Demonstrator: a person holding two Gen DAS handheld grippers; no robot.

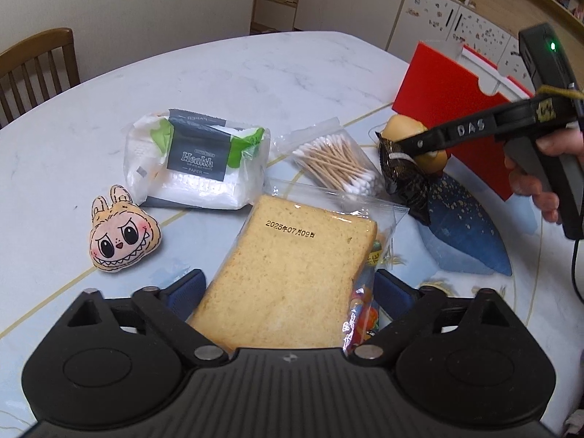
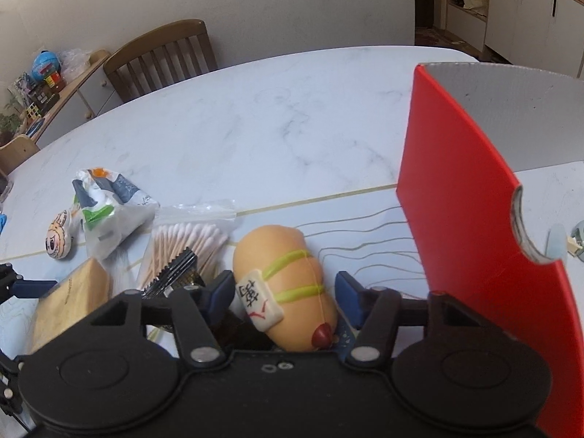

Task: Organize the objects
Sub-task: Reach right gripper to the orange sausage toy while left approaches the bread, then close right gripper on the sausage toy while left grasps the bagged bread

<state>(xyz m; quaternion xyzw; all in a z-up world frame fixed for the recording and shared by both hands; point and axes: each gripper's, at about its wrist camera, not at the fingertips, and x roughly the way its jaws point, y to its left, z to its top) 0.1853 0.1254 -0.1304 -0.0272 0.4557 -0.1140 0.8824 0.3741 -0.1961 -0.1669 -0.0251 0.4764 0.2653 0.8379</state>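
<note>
Bagged bread (image 1: 292, 277), date-stamped, lies low centre between the spread left gripper (image 1: 288, 292). Right gripper (image 2: 284, 295) straddles the bun (image 2: 288, 288), apart. Swabs (image 1: 339, 168) behind; red box (image 2: 467, 226) right.

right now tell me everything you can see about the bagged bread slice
The bread slice is a flat, pale tan, roughly square slice with a darker crust edge, sealed in a clear plastic bag with a date printed in dark characters near its top. Colourful printing shows along the bag's right side. It lies flat on the table, between the blue pads of the left tool, which straddle it; whether the pads touch it is unclear. The cotton swab bag lies just beyond it.
</note>
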